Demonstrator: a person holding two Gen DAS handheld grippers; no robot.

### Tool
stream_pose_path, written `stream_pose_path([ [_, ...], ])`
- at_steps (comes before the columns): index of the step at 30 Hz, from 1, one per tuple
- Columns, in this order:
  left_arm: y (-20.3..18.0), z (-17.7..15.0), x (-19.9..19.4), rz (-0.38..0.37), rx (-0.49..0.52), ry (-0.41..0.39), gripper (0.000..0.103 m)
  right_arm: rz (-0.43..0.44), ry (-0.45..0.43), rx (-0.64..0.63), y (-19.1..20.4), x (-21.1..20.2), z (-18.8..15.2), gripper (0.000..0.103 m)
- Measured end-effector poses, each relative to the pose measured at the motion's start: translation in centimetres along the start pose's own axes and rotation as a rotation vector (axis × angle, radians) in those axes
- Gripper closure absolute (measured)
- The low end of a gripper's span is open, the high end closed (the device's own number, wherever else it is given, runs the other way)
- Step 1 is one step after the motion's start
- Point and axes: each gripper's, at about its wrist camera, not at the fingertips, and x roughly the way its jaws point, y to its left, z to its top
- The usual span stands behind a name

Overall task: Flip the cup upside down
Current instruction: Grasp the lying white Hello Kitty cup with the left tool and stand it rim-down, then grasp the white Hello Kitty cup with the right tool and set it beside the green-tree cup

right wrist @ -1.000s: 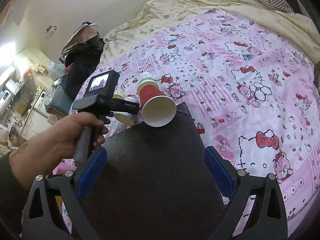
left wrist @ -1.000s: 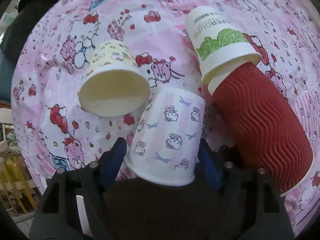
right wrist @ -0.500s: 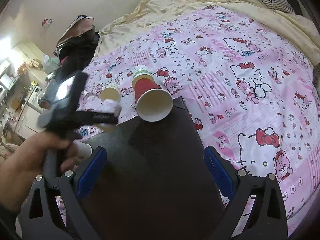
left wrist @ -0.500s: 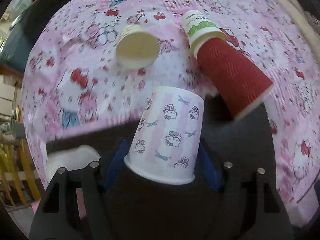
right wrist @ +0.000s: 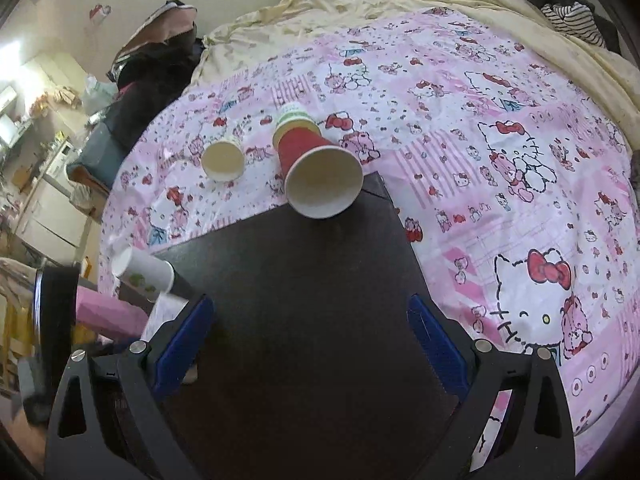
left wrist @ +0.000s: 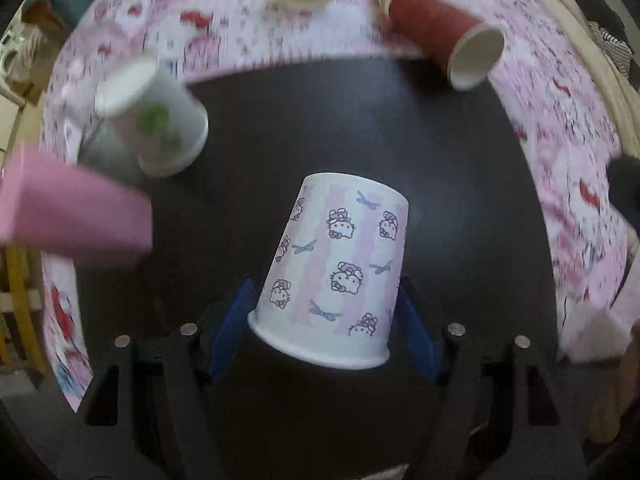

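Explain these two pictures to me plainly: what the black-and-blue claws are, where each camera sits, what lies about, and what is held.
No robot here: a person holds a two-finger gripper in each hand, each with a wide-angle camera looking along its fingers. The left wrist view looks down on a dark board; the left gripper clamps a cat-print cup between blue pads, rim towards the camera. The right wrist view shows the right gripper open and empty over the same board, on a pink sheet. On the sheet lie a red cup on its side and a small yellow cup. A white cup stands at the board's left edge.
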Motion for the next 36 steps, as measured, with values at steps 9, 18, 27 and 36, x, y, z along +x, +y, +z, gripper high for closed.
stream_pose_path([
  [9,0.2,-2.6,0.8,-0.017,0.005,-0.026,0.033,0.007,0.040,-0.019,0.8,0.7,-1.2,0.003],
  [18,1.1,-3.3,-1.0,-0.072,0.030,-0.041,0.019,0.044,0.087,-0.006,1.2,1.7,-2.0,0.003],
  [27,6.8,-6.4,-6.3,-0.078,0.033,-0.124,0.019,0.113,0.181,-0.028,3.0,3.7,-3.3,0.003],
  [36,12.3,-7.5,-7.3,-0.072,-0.066,-0.217,0.019,0.187,0.354,0.050,5.7,7.6,-4.7,0.005],
])
